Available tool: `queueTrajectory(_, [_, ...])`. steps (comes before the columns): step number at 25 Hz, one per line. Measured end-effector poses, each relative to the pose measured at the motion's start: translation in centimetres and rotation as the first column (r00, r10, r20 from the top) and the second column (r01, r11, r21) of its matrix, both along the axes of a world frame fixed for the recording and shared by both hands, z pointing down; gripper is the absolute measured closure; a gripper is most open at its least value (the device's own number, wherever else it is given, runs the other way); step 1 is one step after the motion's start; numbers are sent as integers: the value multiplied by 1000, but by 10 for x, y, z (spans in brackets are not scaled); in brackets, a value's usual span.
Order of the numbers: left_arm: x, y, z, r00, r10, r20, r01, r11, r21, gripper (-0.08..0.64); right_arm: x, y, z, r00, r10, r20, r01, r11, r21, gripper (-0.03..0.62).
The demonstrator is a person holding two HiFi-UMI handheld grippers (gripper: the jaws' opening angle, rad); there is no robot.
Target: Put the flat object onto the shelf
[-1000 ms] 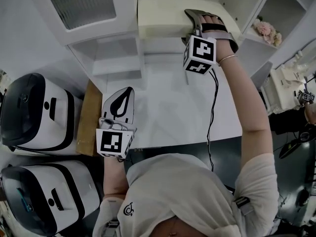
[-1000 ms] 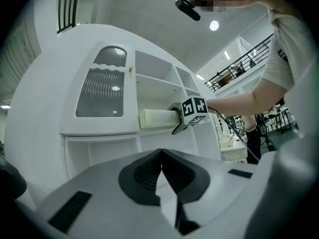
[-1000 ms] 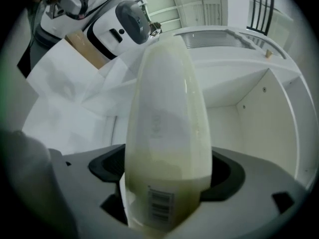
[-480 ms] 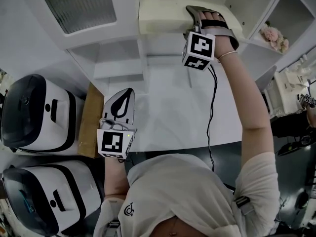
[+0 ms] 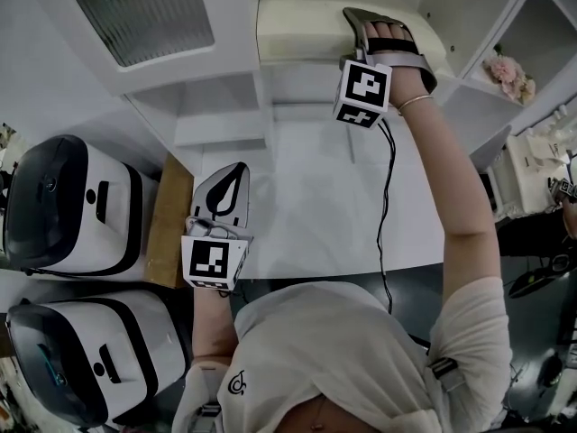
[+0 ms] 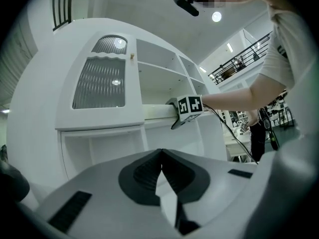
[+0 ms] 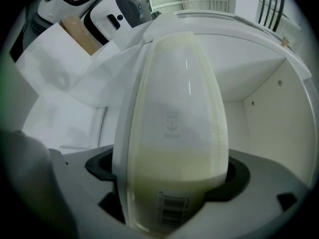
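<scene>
At twelve o'clock the white shelf unit (image 5: 225, 88) held the flat cream box (image 5: 297, 30), probably stiff, light and slippery, best pinched across its short end. The right gripper (image 5: 370, 34) had its jaws opening around that end. The left gripper (image 5: 230, 183), at seven o'clock, was closed and empty.

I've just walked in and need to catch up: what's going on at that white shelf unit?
A person is working with a two-jaw gripper in each hand. The right gripper reaches into the white shelf compartment with the flat cream-coloured plastic object between its jaws. They are opening, so the object seems to be getting released there. The left gripper is shut and empty, held over the white table.
</scene>
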State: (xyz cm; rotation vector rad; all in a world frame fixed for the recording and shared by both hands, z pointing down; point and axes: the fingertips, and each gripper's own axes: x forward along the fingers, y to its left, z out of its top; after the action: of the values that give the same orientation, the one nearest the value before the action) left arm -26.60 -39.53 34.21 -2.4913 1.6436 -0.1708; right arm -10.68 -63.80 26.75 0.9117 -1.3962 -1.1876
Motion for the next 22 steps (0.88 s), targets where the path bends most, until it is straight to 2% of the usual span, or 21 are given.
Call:
queueTrajectory(3, [0, 1, 1, 1000, -5, 5, 5, 1000, 0, 546, -1, -2, -5, 1000, -5, -2, 5, 999, 44, 94])
queueTrajectory(8, [6, 4, 2, 999, 11, 44, -11, 1000, -4, 546, 1, 11, -9, 1000, -15, 4, 15, 999, 33, 89])
queueTrajectory(13, [18, 6, -1, 997, 36, 68, -36, 999, 6, 546, 3, 31, -22, 1000, -25, 0, 25, 997, 79, 80])
queueTrajectory(17, [29, 12, -4, 995, 58, 80, -60, 998, 19, 546, 10, 57, -24, 998, -33, 45, 29, 996, 80, 81])
queueTrajectory(20, [31, 18, -8, 996, 56, 71, -59, 998, 32, 546, 13, 79, -26, 990, -55, 132, 42, 995, 93, 87])
queueTrajectory(22, [32, 22, -9, 996, 59, 66, -62, 997, 37, 546, 18, 95, -28, 980, -62, 190, 40, 992, 119, 125])
